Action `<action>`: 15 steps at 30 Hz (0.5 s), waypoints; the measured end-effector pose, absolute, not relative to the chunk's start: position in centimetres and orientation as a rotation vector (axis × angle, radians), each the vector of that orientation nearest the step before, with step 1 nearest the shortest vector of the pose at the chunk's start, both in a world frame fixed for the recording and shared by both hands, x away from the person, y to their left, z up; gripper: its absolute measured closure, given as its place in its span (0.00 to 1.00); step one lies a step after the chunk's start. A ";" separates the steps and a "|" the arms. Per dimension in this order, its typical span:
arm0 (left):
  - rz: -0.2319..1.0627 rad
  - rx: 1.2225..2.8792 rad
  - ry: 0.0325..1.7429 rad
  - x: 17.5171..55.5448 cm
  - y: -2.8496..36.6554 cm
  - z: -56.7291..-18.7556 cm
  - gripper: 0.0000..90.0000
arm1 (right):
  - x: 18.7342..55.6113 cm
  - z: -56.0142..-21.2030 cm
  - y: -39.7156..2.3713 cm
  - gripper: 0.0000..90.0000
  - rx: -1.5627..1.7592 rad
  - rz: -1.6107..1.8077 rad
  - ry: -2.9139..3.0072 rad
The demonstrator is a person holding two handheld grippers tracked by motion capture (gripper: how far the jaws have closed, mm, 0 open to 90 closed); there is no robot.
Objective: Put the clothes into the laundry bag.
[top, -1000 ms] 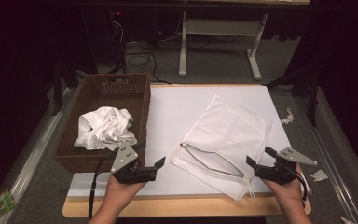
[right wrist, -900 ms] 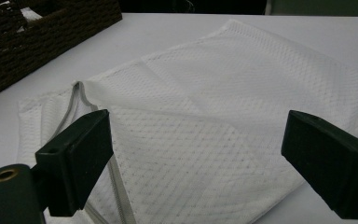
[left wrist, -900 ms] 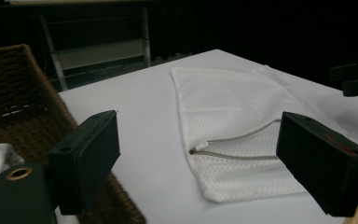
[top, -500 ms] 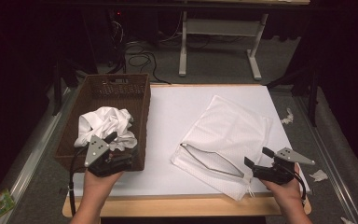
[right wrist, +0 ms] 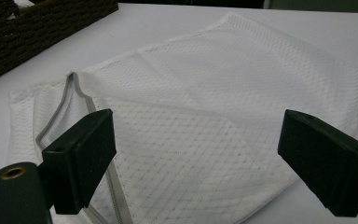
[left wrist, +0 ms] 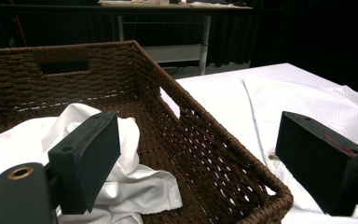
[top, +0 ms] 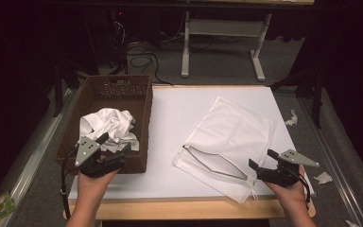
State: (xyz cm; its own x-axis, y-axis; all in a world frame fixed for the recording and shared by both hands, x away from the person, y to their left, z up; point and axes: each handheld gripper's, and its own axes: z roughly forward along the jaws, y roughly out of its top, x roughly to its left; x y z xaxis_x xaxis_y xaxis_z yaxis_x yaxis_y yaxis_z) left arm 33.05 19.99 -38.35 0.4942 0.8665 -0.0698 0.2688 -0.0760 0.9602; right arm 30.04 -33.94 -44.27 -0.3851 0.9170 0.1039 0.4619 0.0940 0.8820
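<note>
A brown wicker basket stands at the table's left with a crumpled white cloth in it. My left gripper hovers open at the basket's near right corner. In the left gripper view one jaw is over the cloth, the other is outside the basket, and the basket's right wall runs between them. A white mesh bag lies flat on the table, its zipper mouth gaping. My right gripper stands open at the bag's near corner, over the mesh.
The white table top spreads between basket and bag. Its wooden front edge runs along the bottom. Scraps of white paper lie on the floor to the right. A desk frame stands beyond the table.
My left gripper has moved left from the table's front, beside the bag, to the basket's near corner over the cloth. The right gripper has stayed where it was.
</note>
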 end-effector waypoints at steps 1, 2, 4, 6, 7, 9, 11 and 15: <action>0.651 1.613 1.004 33.1 20.0 -38.3 0.16 | 30.1 -44.1 -34.0 0.14 1.343 1.238 1.892; 0.638 1.607 1.009 33.1 20.1 -38.4 0.16 | 30.2 -43.8 -34.0 0.14 1.347 1.241 1.888; 0.630 1.615 1.022 33.1 20.1 -38.4 0.16 | 30.6 -43.2 -33.9 0.14 1.332 1.238 1.887; 0.632 1.605 1.053 33.1 20.2 -38.3 0.15 | 30.8 -42.8 -33.8 0.15 1.307 1.254 1.870; 0.639 1.598 1.064 33.1 20.3 -38.2 0.15 | 31.0 -42.6 -33.7 0.15 1.280 1.258 1.872; 0.652 1.605 1.076 33.3 20.3 -38.0 0.16 | 31.3 -42.5 -33.6 0.15 1.251 1.265 1.884; 0.661 1.577 1.092 33.3 20.5 -37.6 0.16 | 31.8 -42.4 -33.7 0.15 1.233 1.257 1.893; 0.667 1.543 1.098 33.5 20.8 -36.8 0.17 | 32.5 -42.1 -34.5 0.15 1.242 1.250 1.870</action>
State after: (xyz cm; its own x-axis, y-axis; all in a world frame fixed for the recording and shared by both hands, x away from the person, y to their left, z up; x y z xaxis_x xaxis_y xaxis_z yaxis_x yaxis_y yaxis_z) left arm 33.53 20.84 -36.79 0.4174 0.8991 -0.1319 0.2968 0.0022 0.9549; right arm 32.53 -34.55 -42.12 -0.4108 0.9109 0.0393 0.3845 0.1340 0.9133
